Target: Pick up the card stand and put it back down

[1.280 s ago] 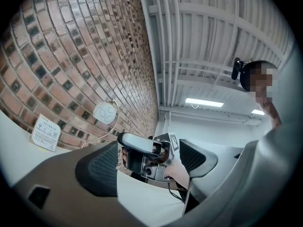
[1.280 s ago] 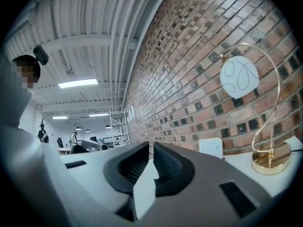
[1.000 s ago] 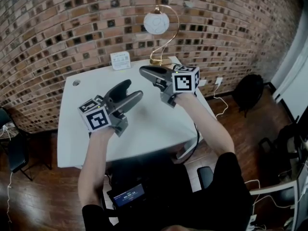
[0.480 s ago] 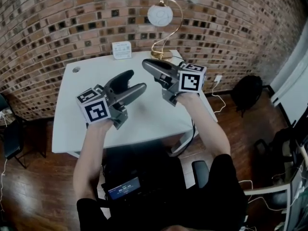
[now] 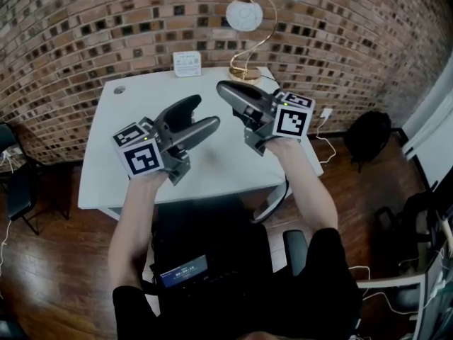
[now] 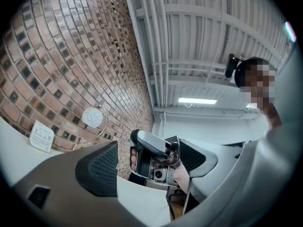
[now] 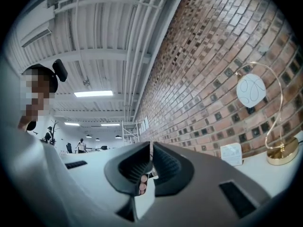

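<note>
Left tongs (image 5: 196, 116) hung above the white surface (image 5: 113, 168) at mid-left of the head view, jaws wide apart with nothing between them. Its own view looked through the gap at the other tool only. Probably held open and raised as the idle or support side, no contact with anything. Card stand (image 5: 187, 63) sat upright at the surface's far edge, top centre of the frame, just in front of the brick wall (image 5: 71, 34), well apart from both tools. It looked untouched, so the pickup was not yet begun. It faced the person, presumably so the card reads from the seat. It carried print, but too small to read in any view. Right tongs (image 5: 228, 91) were right of centre, also clear of the surface, aimed toward the back edge. Jaws had just been closing and were down to a sliver, gripping nothing. My read: they'd need reopening before taking the stand. Lamp (image 5: 245, 17) with gold stem stood just right of the stand. Marker cubes showed square patterns only, no text or brand legible.
</note>
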A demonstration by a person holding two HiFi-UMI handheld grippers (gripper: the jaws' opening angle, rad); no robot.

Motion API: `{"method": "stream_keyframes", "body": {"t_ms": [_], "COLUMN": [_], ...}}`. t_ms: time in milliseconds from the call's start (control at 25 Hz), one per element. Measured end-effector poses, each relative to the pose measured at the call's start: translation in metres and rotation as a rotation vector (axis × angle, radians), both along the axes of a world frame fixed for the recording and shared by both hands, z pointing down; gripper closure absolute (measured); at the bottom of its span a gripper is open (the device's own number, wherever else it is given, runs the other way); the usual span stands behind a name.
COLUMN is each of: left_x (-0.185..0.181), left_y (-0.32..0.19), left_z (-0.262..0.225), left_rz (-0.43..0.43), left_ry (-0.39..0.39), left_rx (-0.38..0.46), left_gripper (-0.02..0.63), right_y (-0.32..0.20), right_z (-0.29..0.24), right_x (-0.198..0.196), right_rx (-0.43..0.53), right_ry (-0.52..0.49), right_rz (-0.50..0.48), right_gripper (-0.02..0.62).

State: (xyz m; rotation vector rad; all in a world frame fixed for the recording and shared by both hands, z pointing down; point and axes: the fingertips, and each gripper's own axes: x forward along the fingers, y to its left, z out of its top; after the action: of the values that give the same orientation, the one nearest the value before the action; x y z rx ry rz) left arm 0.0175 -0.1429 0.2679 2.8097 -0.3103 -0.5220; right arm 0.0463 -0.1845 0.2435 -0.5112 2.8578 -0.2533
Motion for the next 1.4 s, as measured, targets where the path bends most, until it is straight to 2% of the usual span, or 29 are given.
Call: {"method": "stream_keyframes", "body": {"t_ms": [280,600,1080,1400], "left_x": [-0.001,-0.004,-0.004,0.003], "left_y": [0.017,0.027,0.030,0.047], "left_z": [-0.005,-0.011,-0.008,-0.007], "left_rz": [-0.001,0.001,0.002,0.008], "left_ry": [-0.001,0.013,0.020,0.010], "left_rx": [0.023,0.026,0.039,0.063], "left_gripper": [0.208,0.208,0.208,0.209], "right_y": [0.015,0.031,0.041,0.067], "right_z": [-0.003,-0.016,-0.011,-0.011], "right_x": [-0.001,-0.004,-0.011,-0.010], "right_rx": [0.003,0.054,0.067,0.104], "right_ry": [-0.039,-0.010,-0.037,-0.057], "right_rz": [-0.033,-0.032,-0.056,-0.086], "right_gripper": [0.565,0.566,0.571,0.583]}}
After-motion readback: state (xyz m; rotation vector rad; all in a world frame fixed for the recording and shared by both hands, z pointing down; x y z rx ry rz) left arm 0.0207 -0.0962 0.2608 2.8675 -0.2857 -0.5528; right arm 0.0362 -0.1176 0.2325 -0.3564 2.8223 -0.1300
